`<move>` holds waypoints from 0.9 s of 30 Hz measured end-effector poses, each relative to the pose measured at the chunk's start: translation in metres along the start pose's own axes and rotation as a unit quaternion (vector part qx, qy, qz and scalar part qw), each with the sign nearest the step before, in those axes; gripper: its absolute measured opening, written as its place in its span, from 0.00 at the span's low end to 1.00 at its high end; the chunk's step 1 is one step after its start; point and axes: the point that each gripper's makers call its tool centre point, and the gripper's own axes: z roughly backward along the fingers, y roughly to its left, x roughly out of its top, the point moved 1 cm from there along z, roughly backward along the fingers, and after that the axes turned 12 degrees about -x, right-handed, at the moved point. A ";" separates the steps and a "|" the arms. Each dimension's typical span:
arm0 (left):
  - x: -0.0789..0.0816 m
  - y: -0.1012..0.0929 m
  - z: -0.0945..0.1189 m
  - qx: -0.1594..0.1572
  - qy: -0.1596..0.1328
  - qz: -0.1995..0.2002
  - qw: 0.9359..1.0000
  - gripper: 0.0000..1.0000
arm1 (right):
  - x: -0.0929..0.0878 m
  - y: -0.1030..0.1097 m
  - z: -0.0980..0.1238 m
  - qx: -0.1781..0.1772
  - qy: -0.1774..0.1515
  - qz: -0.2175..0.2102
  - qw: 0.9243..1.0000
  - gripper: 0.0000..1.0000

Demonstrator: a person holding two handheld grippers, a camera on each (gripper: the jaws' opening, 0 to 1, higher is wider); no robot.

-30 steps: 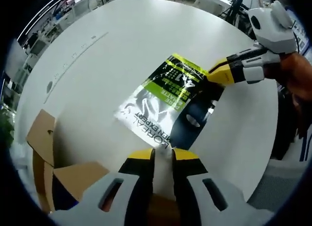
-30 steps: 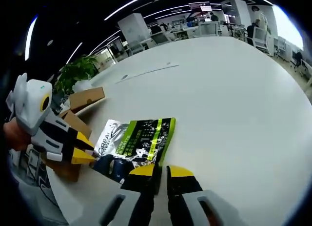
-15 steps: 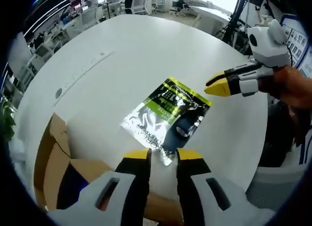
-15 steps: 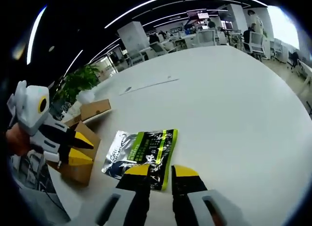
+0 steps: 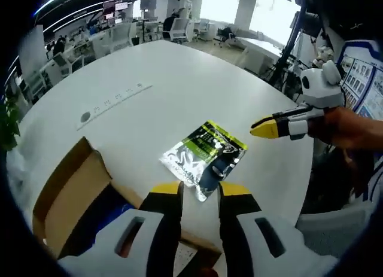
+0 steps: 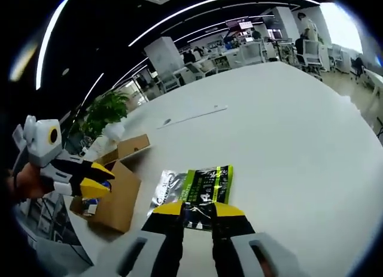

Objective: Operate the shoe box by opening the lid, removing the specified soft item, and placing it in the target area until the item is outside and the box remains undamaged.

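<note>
Both grippers, left gripper (image 5: 199,190) and right gripper (image 6: 198,209), have let go and lifted away with jaws slightly parted and empty, leaving the glossy green-and-silver soft pouch (image 5: 204,156) flat on the round white table (image 5: 179,85) near its edge, outside the open brown cardboard shoe box (image 6: 117,196), so placement looks done.

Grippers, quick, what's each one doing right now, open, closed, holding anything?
Left gripper: open, holding nothing, above the box.
Right gripper: open, empty, above the packet lying on the table.

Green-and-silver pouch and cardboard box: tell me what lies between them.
Only bare white table; in the right gripper view the pouch and the open cardboard box lie apart.

White hand-held gripper (image 5: 199,193) bodies w/ black fingers, yellow tips.
</note>
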 end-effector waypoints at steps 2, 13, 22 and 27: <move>-0.001 0.001 0.008 0.000 -0.008 -0.001 1.000 0.24 | -0.001 0.006 0.002 0.005 -0.001 -0.002 1.000 0.13; -0.016 0.020 0.062 0.009 -0.066 0.019 0.998 0.24 | -0.005 0.053 0.007 0.044 -0.004 0.003 0.999 0.14; -0.039 0.045 0.100 0.030 -0.102 0.040 0.994 0.24 | -0.013 0.087 0.011 0.070 0.005 0.027 0.997 0.14; -0.051 0.052 0.119 0.037 -0.122 0.052 0.991 0.24 | -0.015 0.106 0.011 0.084 0.007 0.038 0.996 0.14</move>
